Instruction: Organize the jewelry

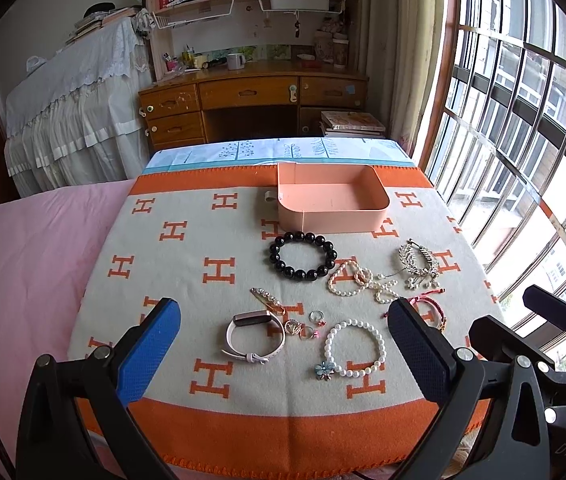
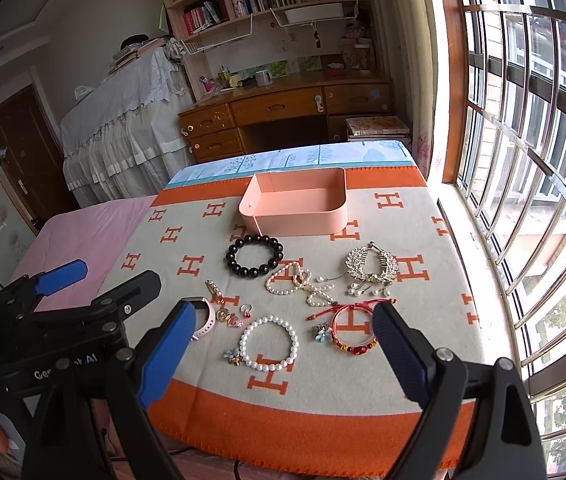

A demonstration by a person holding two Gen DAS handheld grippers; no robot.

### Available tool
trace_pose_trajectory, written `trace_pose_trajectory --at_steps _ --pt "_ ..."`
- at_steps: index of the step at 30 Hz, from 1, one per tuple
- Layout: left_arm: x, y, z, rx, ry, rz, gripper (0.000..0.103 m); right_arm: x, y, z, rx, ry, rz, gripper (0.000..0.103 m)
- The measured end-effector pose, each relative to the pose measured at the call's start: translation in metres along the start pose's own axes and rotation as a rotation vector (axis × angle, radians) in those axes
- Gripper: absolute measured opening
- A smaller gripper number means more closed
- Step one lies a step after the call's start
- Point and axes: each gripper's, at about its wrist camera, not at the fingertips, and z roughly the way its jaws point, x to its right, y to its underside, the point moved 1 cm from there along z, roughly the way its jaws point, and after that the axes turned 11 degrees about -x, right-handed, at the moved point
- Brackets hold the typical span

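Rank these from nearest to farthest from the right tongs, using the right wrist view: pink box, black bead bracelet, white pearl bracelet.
1. White pearl bracelet, just ahead of the right tongs.
2. Black bead bracelet, mid-blanket, left of centre.
3. Pink box, far end.

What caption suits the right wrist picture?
Open hand-held gripper above bracelets on a blanket, pink box empty.

The left gripper (image 1: pixel 283 344) is held low with its two blue-padded fingers (image 1: pixel 149 350) spread wide apart, gripping nothing. To its right and close alongside, the right gripper (image 2: pixel 283 348) is likewise held with its jaws parted wide and nothing between them. In the right wrist view, the left gripper's black frame and one blue pad (image 2: pixel 61 277) show just off the right gripper's left finger.
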Motion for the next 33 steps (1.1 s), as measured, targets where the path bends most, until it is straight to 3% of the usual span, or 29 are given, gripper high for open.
trace_pose_trajectory --at_steps 33 --pt "-0.0001 0.0011 0.0088 -0.04 0.007 -0.004 0.102 -0.0006 0.0004 0.0022 -0.009 -0.002 0.002 0.091"
